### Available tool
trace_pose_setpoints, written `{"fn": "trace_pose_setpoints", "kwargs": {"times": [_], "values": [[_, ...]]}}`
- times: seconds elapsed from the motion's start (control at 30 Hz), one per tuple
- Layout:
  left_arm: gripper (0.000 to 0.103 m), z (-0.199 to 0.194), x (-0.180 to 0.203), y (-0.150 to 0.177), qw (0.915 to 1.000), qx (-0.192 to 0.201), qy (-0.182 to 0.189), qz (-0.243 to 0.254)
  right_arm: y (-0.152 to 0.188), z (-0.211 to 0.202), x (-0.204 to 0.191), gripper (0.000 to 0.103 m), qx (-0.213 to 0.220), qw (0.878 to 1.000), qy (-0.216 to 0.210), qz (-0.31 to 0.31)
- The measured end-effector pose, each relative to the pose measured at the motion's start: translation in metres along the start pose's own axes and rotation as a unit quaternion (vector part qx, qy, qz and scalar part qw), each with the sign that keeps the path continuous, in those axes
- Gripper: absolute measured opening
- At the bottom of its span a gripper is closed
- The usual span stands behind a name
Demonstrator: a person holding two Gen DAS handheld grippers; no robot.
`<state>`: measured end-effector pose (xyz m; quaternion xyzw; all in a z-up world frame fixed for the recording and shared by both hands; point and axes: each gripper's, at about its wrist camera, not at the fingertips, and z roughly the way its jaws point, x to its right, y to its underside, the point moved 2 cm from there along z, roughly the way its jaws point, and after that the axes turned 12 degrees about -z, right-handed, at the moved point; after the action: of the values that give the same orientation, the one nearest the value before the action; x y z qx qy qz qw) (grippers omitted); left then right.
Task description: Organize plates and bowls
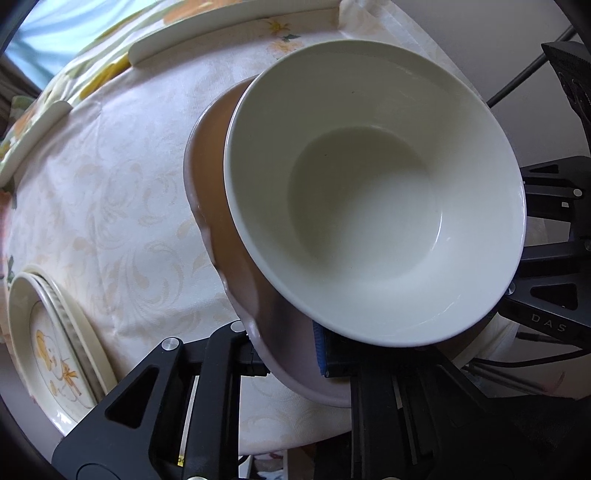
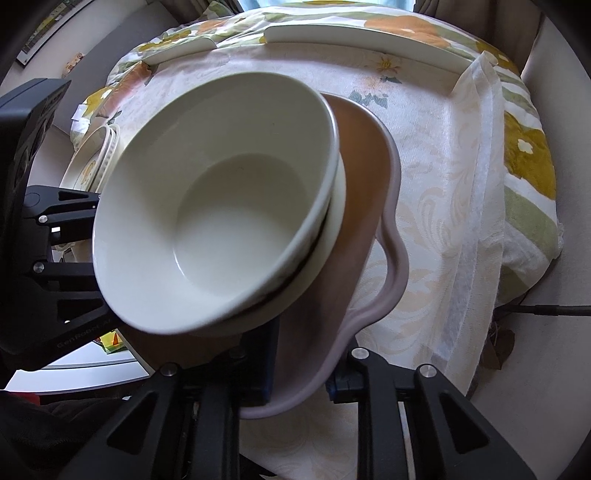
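Observation:
A wavy-rimmed mauve dish [image 1: 210,177] [image 2: 365,177] with a brown inside carries a white bowl [image 1: 369,203] [image 2: 221,214]. In the right wrist view this bowl sits nested in a second white bowl [image 2: 334,251]. My left gripper [image 1: 288,354] is shut on the dish's near rim, one finger inside and one outside. My right gripper [image 2: 303,373] is shut on the opposite rim in the same way. The bowls hide most of the dish's inside. Each gripper's black frame shows at the side of the other's view.
A cream patterned tablecloth [image 1: 110,184] covers the table. A stack of flower-painted plates [image 1: 48,339] [image 2: 88,162] stands to the left. Flat white plates [image 1: 207,33] [image 2: 369,40] lie along the far edge. A folded sheer cloth [image 2: 476,184] hangs at the right edge.

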<state>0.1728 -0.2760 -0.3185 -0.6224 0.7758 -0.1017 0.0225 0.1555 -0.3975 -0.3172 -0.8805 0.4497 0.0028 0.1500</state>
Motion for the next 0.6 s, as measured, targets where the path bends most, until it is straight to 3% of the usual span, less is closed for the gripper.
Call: {"fn": "trace_pose_setpoints", "kwargs": {"times": [0.33, 0.6], "values": [[0.014, -0.042, -0.017, 0.01, 0.9985, 0.046, -0.015, -0.026, -0.017, -0.027, -0.019, 0.019, 0.035, 0.999, 0.014, -0.036], [0.014, -0.098, -0.077, 0.022, 0.9952, 0.078, -0.026, -0.053, -0.064, -0.05, -0.075, 0.019, 0.049, 0.996, 0.021, -0.072]]}}
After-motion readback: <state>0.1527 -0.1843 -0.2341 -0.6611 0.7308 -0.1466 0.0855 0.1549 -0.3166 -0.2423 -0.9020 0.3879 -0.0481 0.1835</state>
